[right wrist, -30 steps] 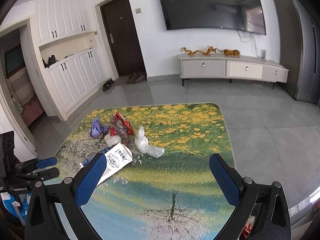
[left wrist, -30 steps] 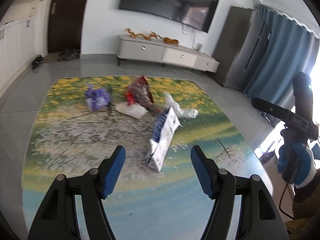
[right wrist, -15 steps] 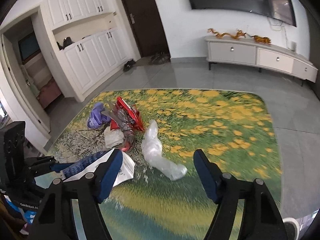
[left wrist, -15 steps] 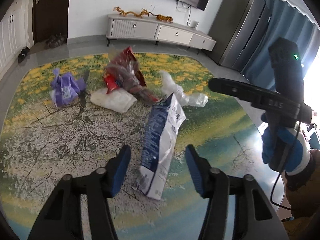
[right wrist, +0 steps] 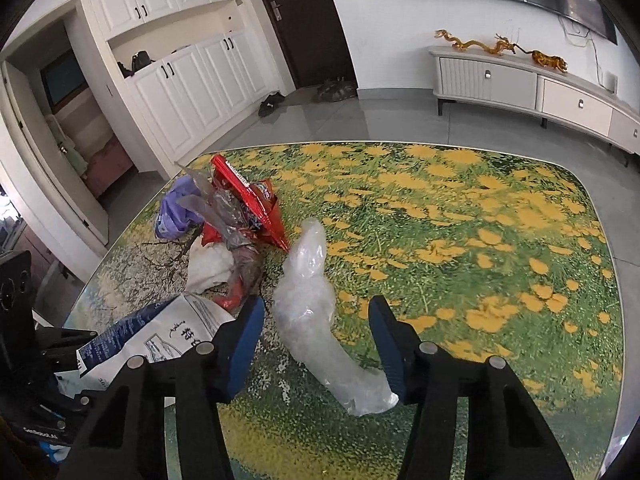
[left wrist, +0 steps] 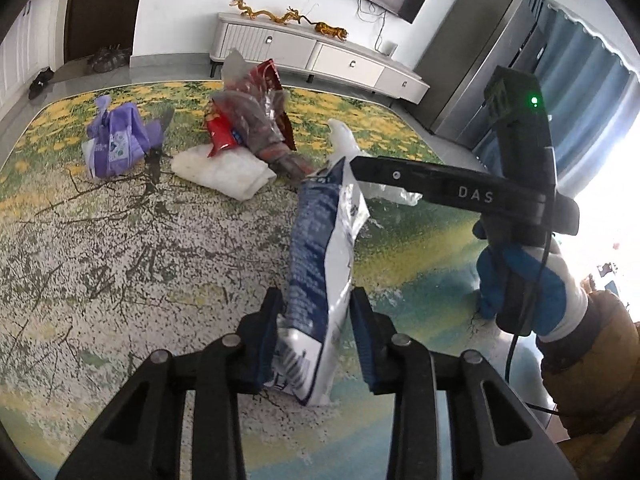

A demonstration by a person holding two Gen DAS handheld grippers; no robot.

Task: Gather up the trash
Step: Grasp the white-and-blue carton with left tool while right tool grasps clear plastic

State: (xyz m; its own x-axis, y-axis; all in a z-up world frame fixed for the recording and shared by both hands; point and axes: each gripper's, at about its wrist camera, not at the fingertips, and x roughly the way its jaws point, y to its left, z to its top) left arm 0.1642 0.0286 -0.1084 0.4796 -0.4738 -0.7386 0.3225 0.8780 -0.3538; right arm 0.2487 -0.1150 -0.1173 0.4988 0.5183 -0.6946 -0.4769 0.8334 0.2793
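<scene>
Right now your left gripper (left wrist: 316, 332) straddles the near end of the blue-and-white bag (left wrist: 320, 264), its fingers narrowed until the pads sit at or just off the film on both sides; whether they already pinch it you can't tell from the wrist view. Squeeze until both pads bite flat on the film, well in from the torn bottom edge, because thin glossy plastic like this will likely slide out of a shallow grip. Lift straight up before you swing away, so the far end, which lies under your right gripper's finger in the left view, drags free without snagging. Your right gripper (right wrist: 316, 332) hangs with its fingers fairly wide around the clear wrap (right wrist: 316, 312), not touching it; come lower and centre on the thick crumpled middle rather than the thin tail near the right pad. That wrap looks soft and springy, so close fully and expect it to compress a lot. All the trash sits on the flower-print table (right wrist: 480, 240): the bag nearest you on the left side, the wrap just beside it, then a red wrapper (right wrist: 248, 204) tangled with clear film, a white wad (left wrist: 224, 170) touching it, and a purple bag (left wrist: 116, 144) farthest left. 5 pieces remain on the table, and no bin shows in either view.
</scene>
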